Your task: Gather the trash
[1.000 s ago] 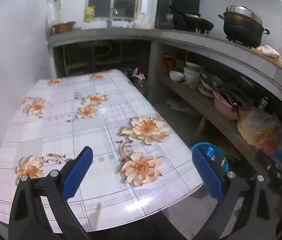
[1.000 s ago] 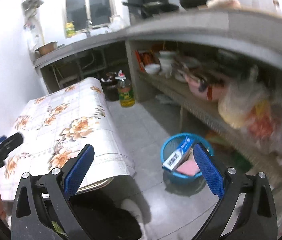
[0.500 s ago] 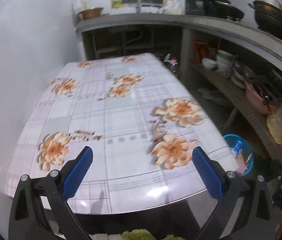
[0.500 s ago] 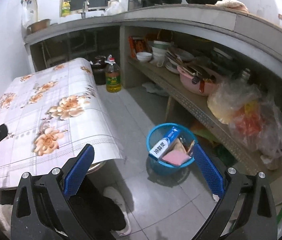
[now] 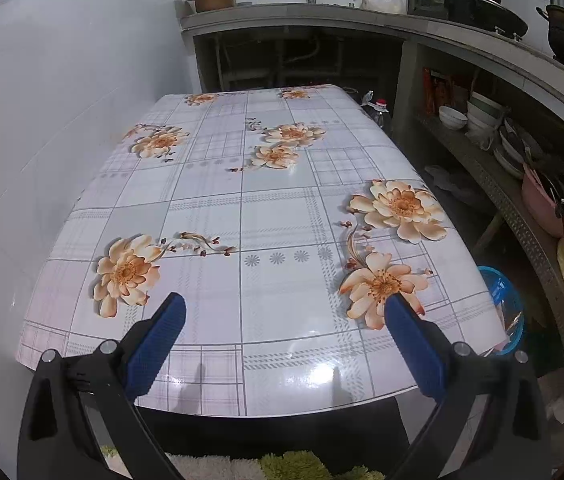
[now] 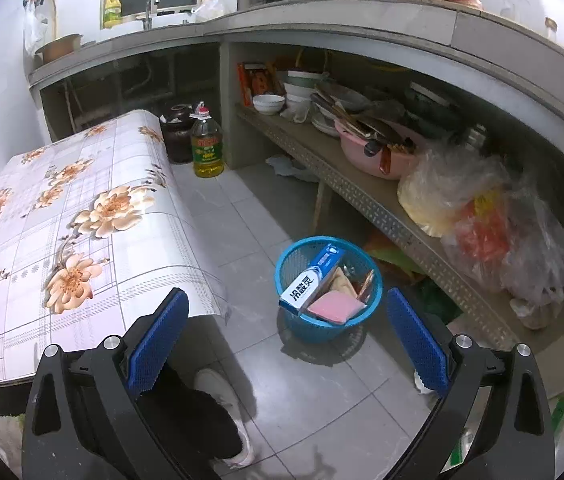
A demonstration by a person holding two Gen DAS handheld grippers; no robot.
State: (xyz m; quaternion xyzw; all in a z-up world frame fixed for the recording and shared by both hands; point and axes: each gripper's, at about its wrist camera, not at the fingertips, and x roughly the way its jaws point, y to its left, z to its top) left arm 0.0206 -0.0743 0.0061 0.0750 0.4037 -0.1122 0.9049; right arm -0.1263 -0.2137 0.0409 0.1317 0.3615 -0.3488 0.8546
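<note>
Basket (image 6: 328,280) between spread right gripper (image 6: 288,334) fingers, untouched.

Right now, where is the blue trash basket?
In the right wrist view the blue trash basket stands on the tiled floor, between the flowered table and the low shelf, ahead of the open right gripper.

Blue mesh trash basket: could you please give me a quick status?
Both tongs open, empty. Blue mesh trash basket on floor, holding boxes. Floral tablecloth bare.
</note>
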